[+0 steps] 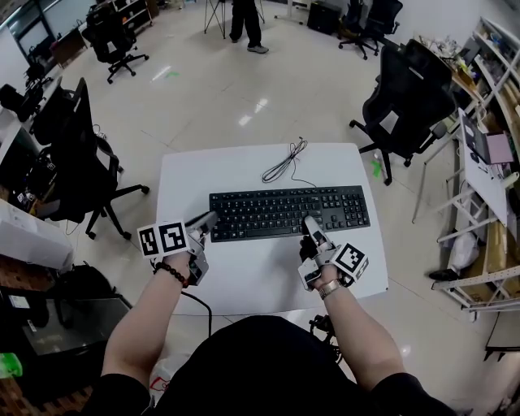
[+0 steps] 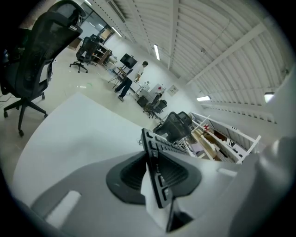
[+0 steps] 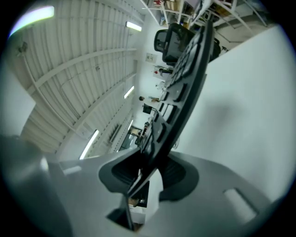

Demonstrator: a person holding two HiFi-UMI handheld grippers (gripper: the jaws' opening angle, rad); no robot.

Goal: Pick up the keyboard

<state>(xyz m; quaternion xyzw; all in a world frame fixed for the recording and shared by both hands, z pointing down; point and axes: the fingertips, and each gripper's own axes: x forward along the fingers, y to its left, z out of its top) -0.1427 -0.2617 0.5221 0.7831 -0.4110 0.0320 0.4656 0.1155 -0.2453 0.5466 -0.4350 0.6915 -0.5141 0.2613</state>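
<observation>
A black keyboard lies across the white table, and its cable trails toward the far edge. My left gripper is shut on the near left corner of the keyboard. My right gripper is shut on its near edge, right of the middle. In the left gripper view the keyboard runs edge-on between the dark pads. The right gripper view shows the keyboard edge-on in the jaws, tilted away from the table top.
Black office chairs stand left of the table and at the far right. Shelving with clutter lines the right side. A person stands far off on the shiny floor. More desks and chairs sit at the far left.
</observation>
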